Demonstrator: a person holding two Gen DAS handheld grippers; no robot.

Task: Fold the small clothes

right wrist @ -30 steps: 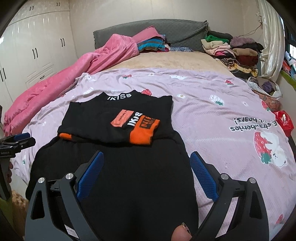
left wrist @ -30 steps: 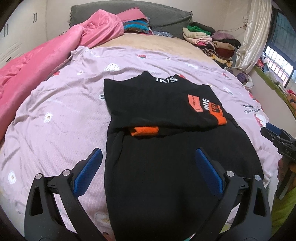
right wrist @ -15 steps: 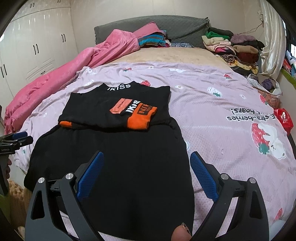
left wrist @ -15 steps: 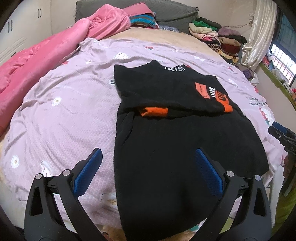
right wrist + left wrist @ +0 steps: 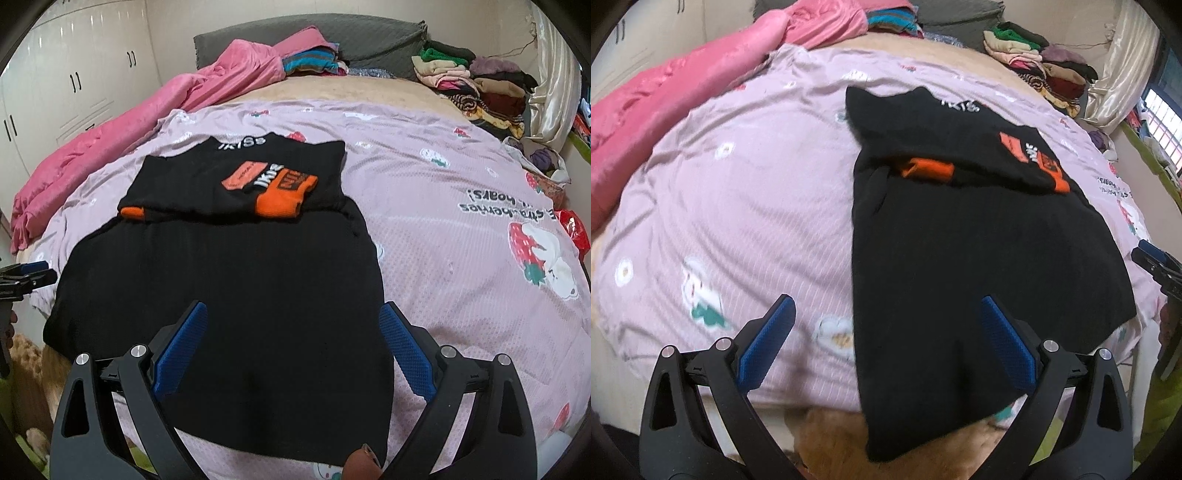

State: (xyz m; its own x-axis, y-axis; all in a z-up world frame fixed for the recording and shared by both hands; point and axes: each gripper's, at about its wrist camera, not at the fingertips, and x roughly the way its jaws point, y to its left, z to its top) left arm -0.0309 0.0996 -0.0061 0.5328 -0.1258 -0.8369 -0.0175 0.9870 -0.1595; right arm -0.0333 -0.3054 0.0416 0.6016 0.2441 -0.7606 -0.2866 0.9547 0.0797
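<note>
While the black sweater (image 5: pixel 229 295) lies flat on the lilac bedsheet (image 5: pixel 443 229), orange-cuffed sleeves folded across its chest and hem over the bed edge, left gripper (image 5: pixel 886 325) and right gripper (image 5: pixel 291 332) hover apart, empty. Pink duvet (image 5: pixel 147 122) behind.

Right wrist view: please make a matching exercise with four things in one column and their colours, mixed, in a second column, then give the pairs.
Things:
1. garment
2. blanket
3. sheet
4. headboard

Colours:
A. grey
B. black with orange patches
C. pale lilac with strawberry prints
D. bright pink

Pairs: 1-B, 2-D, 3-C, 4-A
</note>
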